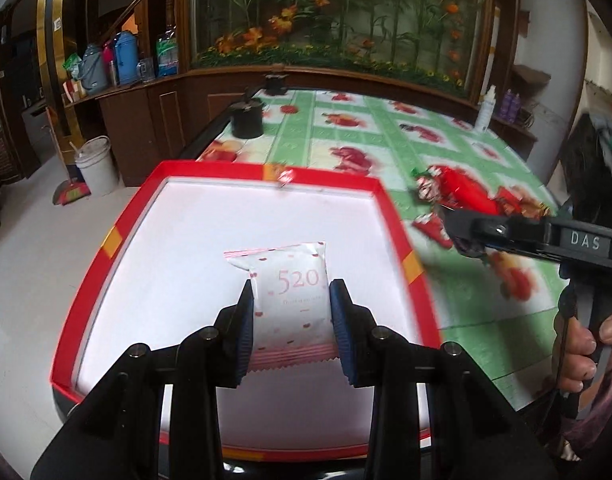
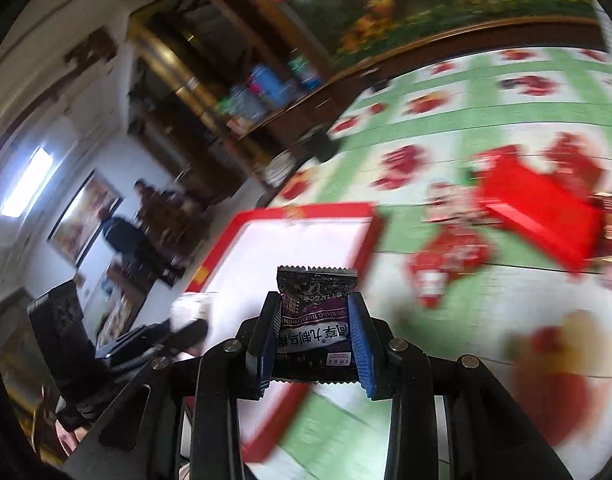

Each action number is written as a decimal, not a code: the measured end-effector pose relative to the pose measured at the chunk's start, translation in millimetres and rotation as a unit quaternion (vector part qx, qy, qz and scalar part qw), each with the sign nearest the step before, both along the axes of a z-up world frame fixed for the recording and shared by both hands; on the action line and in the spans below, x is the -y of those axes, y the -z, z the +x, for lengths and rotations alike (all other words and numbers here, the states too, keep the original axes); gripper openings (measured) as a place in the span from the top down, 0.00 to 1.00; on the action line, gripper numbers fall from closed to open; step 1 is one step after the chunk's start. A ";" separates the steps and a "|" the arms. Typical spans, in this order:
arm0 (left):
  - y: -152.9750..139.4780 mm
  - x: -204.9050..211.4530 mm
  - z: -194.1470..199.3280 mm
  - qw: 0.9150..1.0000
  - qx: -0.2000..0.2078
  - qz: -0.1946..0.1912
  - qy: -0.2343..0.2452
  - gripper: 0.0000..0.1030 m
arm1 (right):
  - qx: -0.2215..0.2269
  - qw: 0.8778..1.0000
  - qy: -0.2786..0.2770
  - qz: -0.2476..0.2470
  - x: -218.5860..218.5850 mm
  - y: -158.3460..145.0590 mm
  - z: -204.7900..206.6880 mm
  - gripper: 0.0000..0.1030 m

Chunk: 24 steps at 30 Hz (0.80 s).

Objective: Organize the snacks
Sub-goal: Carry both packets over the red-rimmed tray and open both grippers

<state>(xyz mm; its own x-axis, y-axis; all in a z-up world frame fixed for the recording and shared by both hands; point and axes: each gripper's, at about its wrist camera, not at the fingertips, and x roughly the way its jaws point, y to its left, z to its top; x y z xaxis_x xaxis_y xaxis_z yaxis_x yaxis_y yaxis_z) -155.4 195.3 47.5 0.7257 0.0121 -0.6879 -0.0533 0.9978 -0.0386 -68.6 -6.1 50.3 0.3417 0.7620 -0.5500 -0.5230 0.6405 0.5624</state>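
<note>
Both jaws are clamped: your left gripper [image 1: 292, 322] pinches a white "520" snack packet [image 1: 292, 304] above the red-rimmed white box [image 1: 120, 236], your right gripper [image 2: 315, 342] a dark purple snack packet [image 2: 316, 320] just off that box's right rim. Your right hand [image 1: 586, 348] shows only in the left view, wrapped round its handle. Red snack packs [image 2: 540, 212] further right blur badly.

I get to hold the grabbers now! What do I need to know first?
Left gripper: shut on the white 520 packet, over the red box.
Right gripper: shut on the dark purple packet, beside the box's edge.
Done: nothing visibly lying in the box.
Left: put both in, then fetch the red snacks on the tablecloth.
</note>
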 end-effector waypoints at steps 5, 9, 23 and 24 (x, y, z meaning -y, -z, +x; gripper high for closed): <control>12.8 -9.7 -4.4 1.000 -0.014 0.014 -0.006 0.68 | -0.008 0.999 -0.040 -0.011 -51.7 14.5 -7.0 0.67; 19.0 -14.1 -7.5 0.999 -0.022 0.029 -0.017 0.68 | -0.025 0.996 -0.072 -0.036 -75.3 30.6 -9.6 0.65; -1.6 19.0 -6.9 0.999 0.005 0.030 0.016 0.50 | -0.008 0.999 0.034 -0.003 13.7 18.4 11.2 0.59; -2.2 25.3 -4.8 0.999 0.006 0.030 0.024 0.49 | -0.004 0.999 0.046 0.000 25.7 17.3 13.8 0.59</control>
<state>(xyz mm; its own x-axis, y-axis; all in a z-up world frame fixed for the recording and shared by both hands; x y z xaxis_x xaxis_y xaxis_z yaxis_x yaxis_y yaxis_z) -160.2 170.0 49.6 0.7341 0.0179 -0.6788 -0.0046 0.9998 0.0214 -54.8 -31.8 33.0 0.4057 0.7271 -0.5539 -0.4567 0.6862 0.5662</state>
